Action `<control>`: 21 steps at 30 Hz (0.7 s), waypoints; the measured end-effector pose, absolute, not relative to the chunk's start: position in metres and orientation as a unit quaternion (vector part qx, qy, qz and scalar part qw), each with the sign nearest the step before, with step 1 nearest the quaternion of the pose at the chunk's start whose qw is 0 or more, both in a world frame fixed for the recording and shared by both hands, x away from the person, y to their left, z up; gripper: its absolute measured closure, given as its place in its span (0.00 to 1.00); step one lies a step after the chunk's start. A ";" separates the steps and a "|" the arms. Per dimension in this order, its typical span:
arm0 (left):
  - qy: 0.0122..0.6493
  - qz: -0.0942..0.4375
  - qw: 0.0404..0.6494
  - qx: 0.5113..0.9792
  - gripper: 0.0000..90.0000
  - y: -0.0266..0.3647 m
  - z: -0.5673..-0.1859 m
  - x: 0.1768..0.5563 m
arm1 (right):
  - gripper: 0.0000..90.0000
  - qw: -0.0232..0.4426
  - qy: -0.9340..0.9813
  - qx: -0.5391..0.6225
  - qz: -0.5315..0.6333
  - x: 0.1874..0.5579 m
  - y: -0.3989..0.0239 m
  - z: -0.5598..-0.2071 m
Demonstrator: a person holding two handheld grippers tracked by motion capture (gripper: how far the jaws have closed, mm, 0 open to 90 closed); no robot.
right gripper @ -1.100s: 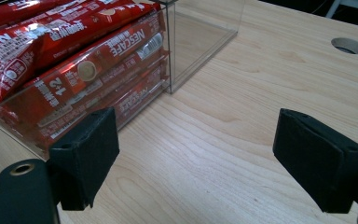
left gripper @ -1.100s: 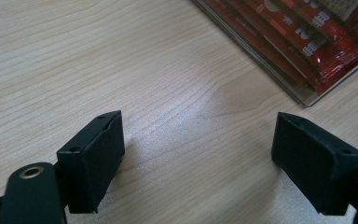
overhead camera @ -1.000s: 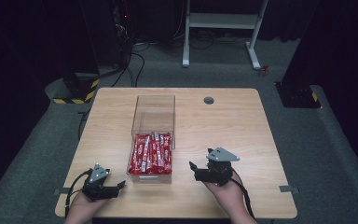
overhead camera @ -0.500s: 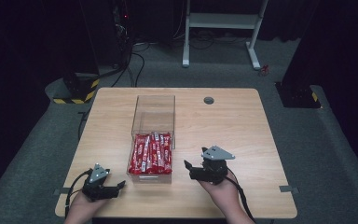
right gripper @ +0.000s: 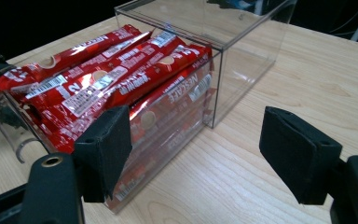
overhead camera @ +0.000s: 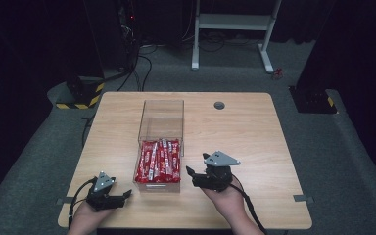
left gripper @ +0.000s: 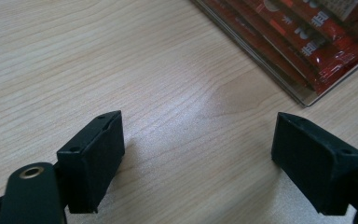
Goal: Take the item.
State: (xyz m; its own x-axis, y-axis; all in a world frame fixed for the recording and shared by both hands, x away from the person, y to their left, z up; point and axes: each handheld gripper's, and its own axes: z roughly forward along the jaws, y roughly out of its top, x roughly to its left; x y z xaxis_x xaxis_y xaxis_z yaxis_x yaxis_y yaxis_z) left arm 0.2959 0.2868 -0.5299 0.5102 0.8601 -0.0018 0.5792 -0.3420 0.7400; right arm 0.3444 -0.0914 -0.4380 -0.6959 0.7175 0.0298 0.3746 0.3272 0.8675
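On the tabletop, a clear box holds red sachets, lower layers blurred behind its wall. Right claw, released, has just been narrowing beside it, empty. Left claw rests released, empty.

Looks like a lab/test rig, not a home: dark room w/ black curtains, grey carpet, lone wooden table lit from above, cables trailing on floor, hazard-striped base, white metal stand at back.
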 end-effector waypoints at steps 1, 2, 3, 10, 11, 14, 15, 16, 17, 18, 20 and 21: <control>0.453 0.199 0.352 0.795 0.19 0.287 -0.530 0.296 | 0.30 0.183 0.795 0.342 0.467 0.344 -0.090 -0.437; 0.453 0.200 0.352 0.795 0.19 0.287 -0.530 0.296 | 0.30 0.183 0.795 0.342 0.467 0.344 -0.090 -0.437; 0.453 0.200 0.352 0.795 0.19 0.287 -0.530 0.296 | 0.30 0.182 0.795 0.341 0.467 0.344 -0.088 -0.436; 0.452 0.199 0.352 0.795 0.19 0.287 -0.530 0.296 | 0.35 0.181 0.798 0.331 0.469 0.343 -0.078 -0.430; 0.452 0.199 0.352 0.795 0.19 0.287 -0.530 0.296 | 0.36 0.178 0.801 0.327 0.468 0.342 -0.073 -0.429; 0.451 0.199 0.352 0.796 0.19 0.287 -0.530 0.296 | 0.39 0.173 0.805 0.323 0.467 0.342 -0.067 -0.427; 0.452 0.199 0.352 0.795 0.19 0.287 -0.530 0.296 | 0.39 0.171 0.807 0.321 0.465 0.342 -0.066 -0.426; 0.452 0.199 0.352 0.795 0.19 0.287 -0.530 0.296 | 0.40 0.171 0.808 0.319 0.465 0.342 -0.064 -0.426; 0.450 0.199 0.351 0.796 0.19 0.287 -0.530 0.296 | 0.41 0.171 0.808 0.319 0.465 0.341 -0.062 -0.425; 0.450 0.199 0.352 0.796 0.19 0.287 -0.530 0.296 | 0.42 0.171 0.809 0.318 0.464 0.341 -0.060 -0.425; 0.450 0.199 0.352 0.796 0.19 0.287 -0.530 0.296 | 0.45 0.175 0.812 0.313 0.461 0.341 -0.056 -0.424; 0.451 0.198 0.352 0.796 0.19 0.287 -0.530 0.296 | 0.45 0.173 0.813 0.313 0.460 0.341 -0.054 -0.424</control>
